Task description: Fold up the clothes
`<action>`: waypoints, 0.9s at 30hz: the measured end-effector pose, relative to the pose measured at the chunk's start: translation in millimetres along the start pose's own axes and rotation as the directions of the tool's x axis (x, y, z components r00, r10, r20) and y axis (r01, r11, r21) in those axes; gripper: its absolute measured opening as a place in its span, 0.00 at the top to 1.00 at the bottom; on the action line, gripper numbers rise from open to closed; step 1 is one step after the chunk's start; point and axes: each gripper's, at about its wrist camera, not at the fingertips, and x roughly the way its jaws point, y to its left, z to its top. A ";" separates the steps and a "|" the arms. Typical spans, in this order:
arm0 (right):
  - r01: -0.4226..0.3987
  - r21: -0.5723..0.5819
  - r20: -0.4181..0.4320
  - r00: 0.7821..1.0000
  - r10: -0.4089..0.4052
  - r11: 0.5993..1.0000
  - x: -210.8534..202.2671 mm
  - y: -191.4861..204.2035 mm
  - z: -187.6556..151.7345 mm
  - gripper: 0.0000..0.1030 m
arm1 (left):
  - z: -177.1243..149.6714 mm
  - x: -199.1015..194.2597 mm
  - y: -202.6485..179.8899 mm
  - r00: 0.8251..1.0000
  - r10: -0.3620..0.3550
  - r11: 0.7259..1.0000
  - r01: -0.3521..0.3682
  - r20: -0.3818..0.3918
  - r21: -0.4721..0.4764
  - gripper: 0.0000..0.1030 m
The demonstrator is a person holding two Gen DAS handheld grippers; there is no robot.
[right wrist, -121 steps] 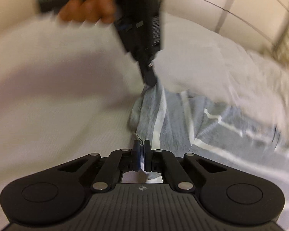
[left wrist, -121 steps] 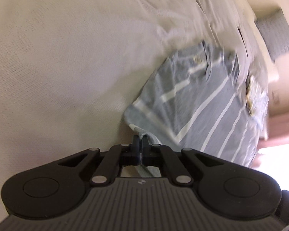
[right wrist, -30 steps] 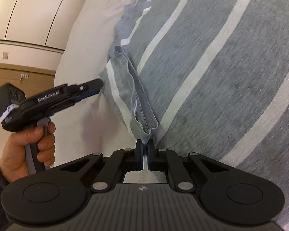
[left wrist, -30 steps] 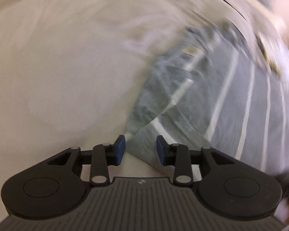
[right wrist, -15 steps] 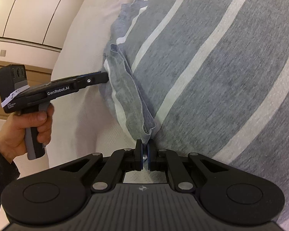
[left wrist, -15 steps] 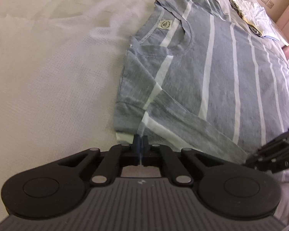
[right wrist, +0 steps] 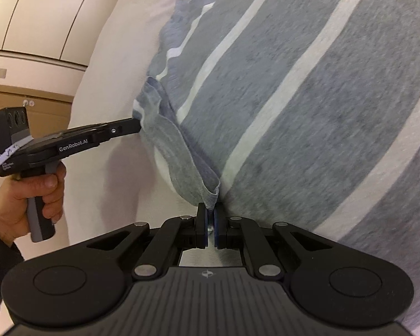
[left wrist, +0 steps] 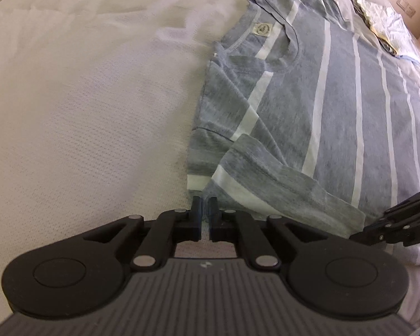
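1. Left wrist view: I see the grey shirt (left wrist: 336, 117) with white stripes lying flat on the white bed (left wrist: 84, 112), its sleeve folded across the body and a neck label showing. My left gripper (left wrist: 205, 208) sits at the shirt's corner; its fingers are narrow and opening, with little or no cloth visible between them.
2. Right wrist view: my right gripper (right wrist: 210, 218) has its fingers pinched on the sleeve cuff (right wrist: 210, 193), lifted and bunched. The left gripper's tips touch the sleeve's far fold.

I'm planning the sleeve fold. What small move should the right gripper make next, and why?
Probably lower the right gripper and let go. It is shut on the sleeve, which stands in a ridge over the shirt, while the left gripper has its jaws opening at the folded edge, so the fold seems placed.
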 end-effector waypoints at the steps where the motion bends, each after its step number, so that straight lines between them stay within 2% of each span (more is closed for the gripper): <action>1: 0.001 0.000 0.002 1.000 -0.001 1.000 -1.5 -0.7 -0.2 0.91 | -0.7 -4.7 0.8 1.000 0.012 1.000 -0.012 0.010 -0.010 0.92; 3: 0.007 -0.011 0.011 1.000 -0.007 1.000 -5.6 1.0 -0.9 0.87 | -2.3 -17.5 0.7 0.999 0.032 0.999 -0.030 0.042 -0.030 0.92; 5: 0.021 -0.033 0.027 0.999 -0.020 0.999 -12.2 5.2 -2.2 0.86 | -2.5 -31.6 -5.6 0.996 0.003 0.999 0.001 0.090 -0.045 0.92; 7: 0.063 -0.100 0.083 0.995 -0.055 0.993 -23.6 14.0 -4.6 0.86 | -2.2 -42.4 -13.4 0.992 -0.027 0.998 0.033 0.127 -0.049 0.92; 11: 0.084 -0.231 0.146 0.988 -0.051 0.969 -39.0 31.3 -12.3 0.86 | 4.0 -13.4 -35.1 0.996 -0.049 0.999 0.047 0.070 0.019 0.92; 14: 0.062 -0.305 0.129 0.991 -0.023 0.950 -28.2 43.7 -13.2 0.86 | 7.5 9.9 -34.7 0.999 0.015 1.000 -0.016 0.050 0.011 0.89; 17: 0.049 -0.327 0.075 0.997 -0.025 0.944 -7.0 44.1 -11.7 0.86 | 6.9 20.9 -23.7 0.996 0.063 0.997 -0.061 0.055 -0.045 0.90; 22: 0.008 -0.294 -0.022 1.000 -0.016 0.956 23.0 40.2 -13.6 0.86 | 1.1 3.7 -21.4 0.987 0.137 0.990 -0.133 0.082 -0.056 0.90; 24: -0.008 -0.314 -0.012 1.000 0.004 0.949 14.5 45.5 -18.4 0.86 | -0.4 -10.6 -29.0 0.985 0.134 0.991 -0.131 0.112 -0.038 0.90; 27: 0.018 -0.364 0.073 0.997 0.010 0.931 -10.2 54.7 -20.5 0.86 | 1.5 -16.6 -43.9 0.988 0.076 0.997 -0.076 0.132 -0.003 0.90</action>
